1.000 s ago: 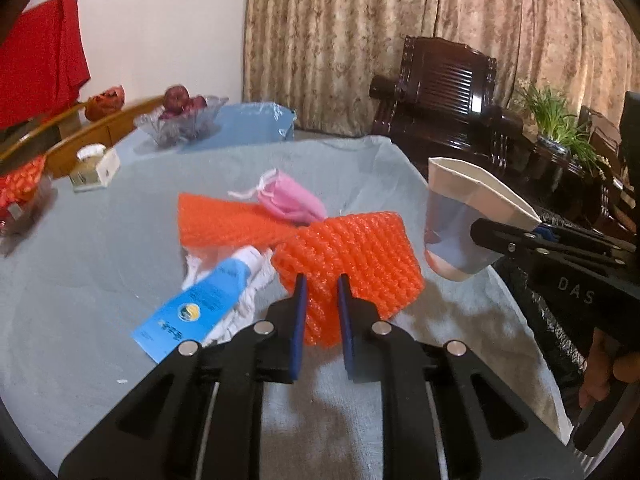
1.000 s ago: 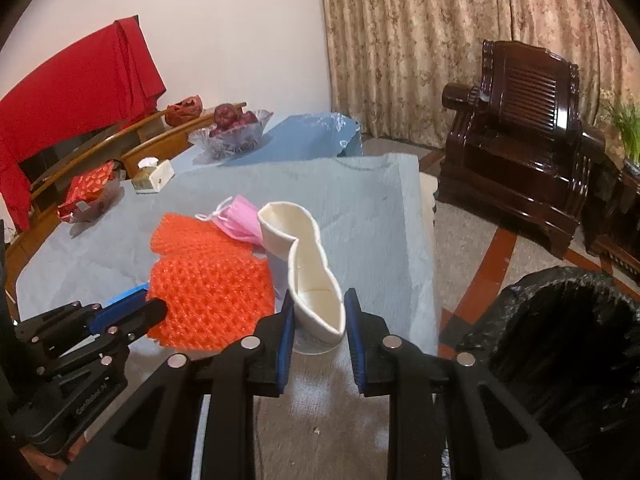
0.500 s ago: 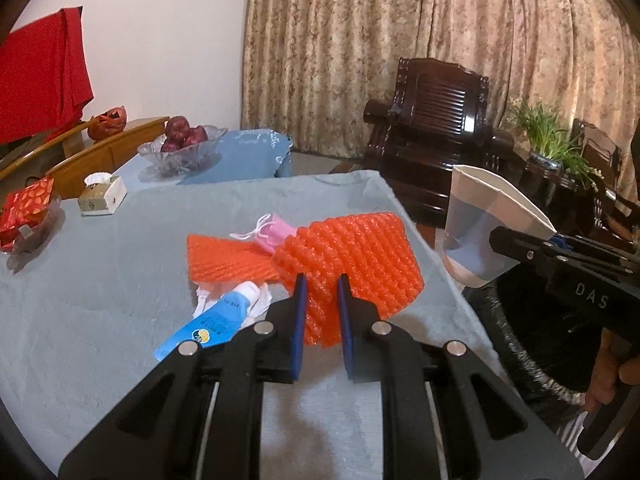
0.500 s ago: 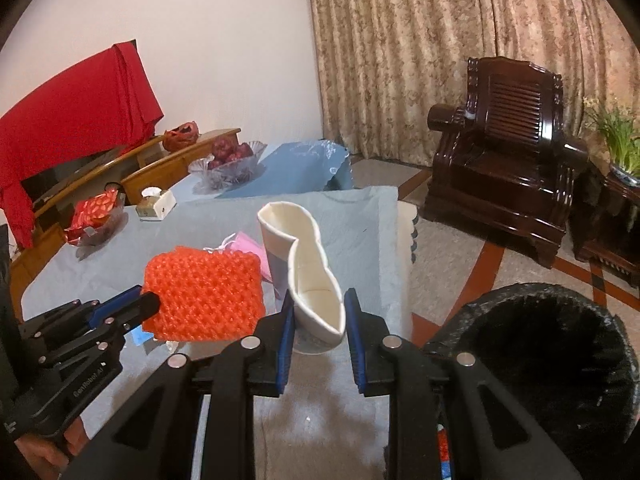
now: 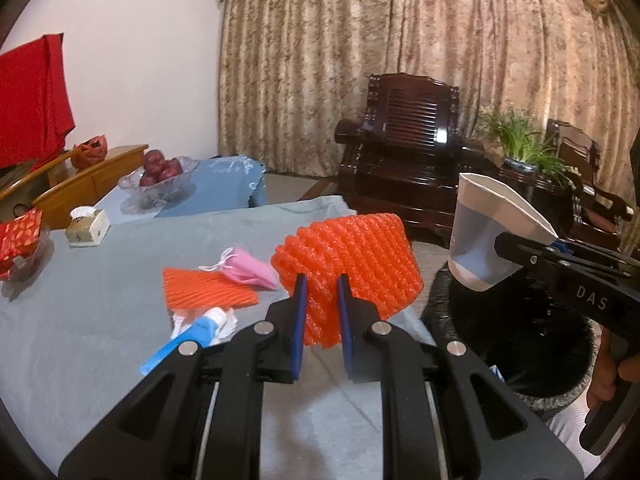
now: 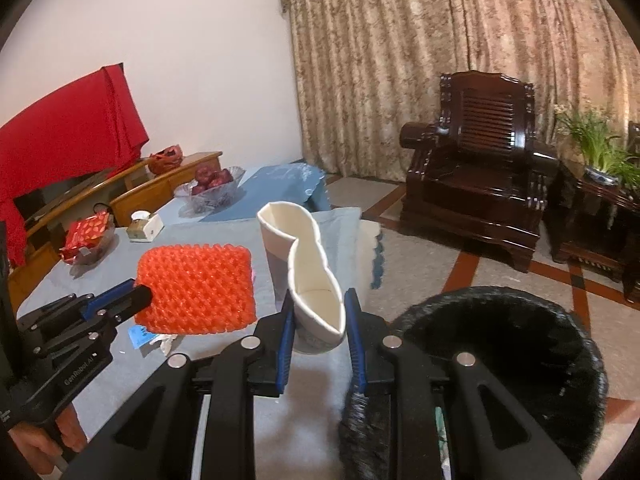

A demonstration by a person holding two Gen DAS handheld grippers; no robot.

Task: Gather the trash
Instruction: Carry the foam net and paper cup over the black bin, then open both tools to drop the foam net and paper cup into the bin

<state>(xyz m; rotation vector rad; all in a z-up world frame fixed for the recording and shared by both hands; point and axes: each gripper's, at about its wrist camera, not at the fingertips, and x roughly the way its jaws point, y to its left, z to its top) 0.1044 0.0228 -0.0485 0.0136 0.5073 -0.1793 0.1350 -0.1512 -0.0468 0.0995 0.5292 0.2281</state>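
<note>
The left tongs (image 5: pixel 322 312) clench an orange foam net (image 5: pixel 352 258), lifted above the tabletop's (image 5: pixel 80 300) right edge, while the right tongs (image 6: pixel 318 326) grasp a squashed paper cup (image 6: pixel 308 276) (rim pinched inward) beside the black-lined trash bin (image 6: pixel 516 364); another orange net (image 5: pixel 206 292) and pink mask (image 5: pixel 250 270) lie mid-tabletop

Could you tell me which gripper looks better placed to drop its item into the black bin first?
Right, probably. The right gripper holds the squashed paper cup beside the bin; the left gripper holds the orange foam net farther back, over the table.
</note>
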